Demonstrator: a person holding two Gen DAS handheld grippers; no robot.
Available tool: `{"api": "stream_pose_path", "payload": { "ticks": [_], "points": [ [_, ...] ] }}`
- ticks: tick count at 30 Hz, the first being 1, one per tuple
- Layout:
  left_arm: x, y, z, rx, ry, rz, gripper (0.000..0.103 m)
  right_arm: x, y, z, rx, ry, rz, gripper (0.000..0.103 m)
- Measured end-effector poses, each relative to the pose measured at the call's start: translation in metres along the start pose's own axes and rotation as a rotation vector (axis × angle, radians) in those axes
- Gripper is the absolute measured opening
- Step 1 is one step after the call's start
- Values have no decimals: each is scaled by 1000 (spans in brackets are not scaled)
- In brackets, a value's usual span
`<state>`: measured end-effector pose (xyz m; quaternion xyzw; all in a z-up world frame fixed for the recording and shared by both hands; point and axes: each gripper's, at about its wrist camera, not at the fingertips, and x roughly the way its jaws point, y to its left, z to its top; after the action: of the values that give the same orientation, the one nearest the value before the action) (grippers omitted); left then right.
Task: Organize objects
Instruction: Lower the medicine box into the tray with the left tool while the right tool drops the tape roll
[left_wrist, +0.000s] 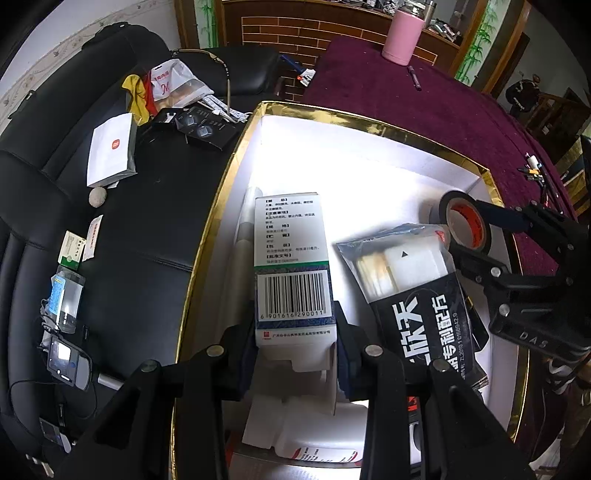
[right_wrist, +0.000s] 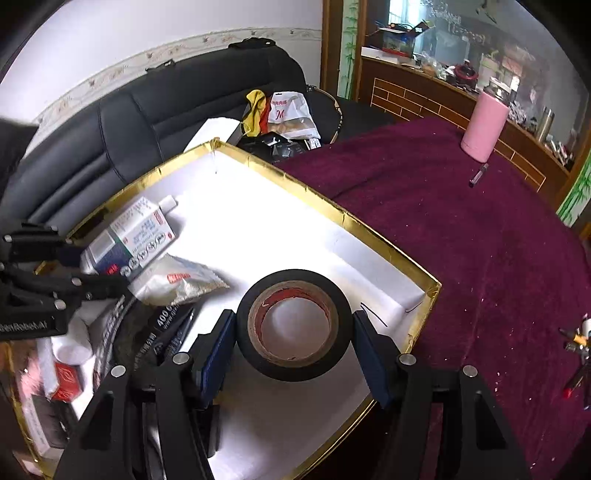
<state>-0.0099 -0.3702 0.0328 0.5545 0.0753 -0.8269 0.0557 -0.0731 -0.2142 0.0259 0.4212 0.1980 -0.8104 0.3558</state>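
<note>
A white medicine carton (left_wrist: 291, 266) with a barcode is clamped between the pads of my left gripper (left_wrist: 295, 332), low inside the gold-rimmed white box (left_wrist: 369, 122). In the right wrist view the same carton (right_wrist: 136, 236) lies tilted near the box's left wall, with the left gripper (right_wrist: 98, 269) on it. My right gripper (right_wrist: 293, 321) is shut on a black tape roll (right_wrist: 255, 354), which stands upright over the box floor near the gold rim (right_wrist: 332, 206). The left wrist view shows the tape roll (left_wrist: 448, 201) and the right gripper (left_wrist: 476, 236) at the box's right side.
A black packet (left_wrist: 417, 295) with white lettering, a clear pouch (right_wrist: 177, 280) and small cartons lie in the box. A pink tumbler (right_wrist: 484, 125) and a pen (right_wrist: 478, 173) sit on the maroon cloth (right_wrist: 480, 258). The black sofa (left_wrist: 129, 229) carries several loose items.
</note>
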Motion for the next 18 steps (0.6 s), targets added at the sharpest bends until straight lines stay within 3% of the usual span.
{"api": "stream_pose_path", "payload": {
  "ticks": [8,18],
  "points": [
    [-10,1,-2,-29,-17,-10,35,-11,0,-4,19,-21,40,74],
    [-33,-9,-12,-51,-62,-32,36,-78,-3,-31,97,-166,73,91]
  ]
}}
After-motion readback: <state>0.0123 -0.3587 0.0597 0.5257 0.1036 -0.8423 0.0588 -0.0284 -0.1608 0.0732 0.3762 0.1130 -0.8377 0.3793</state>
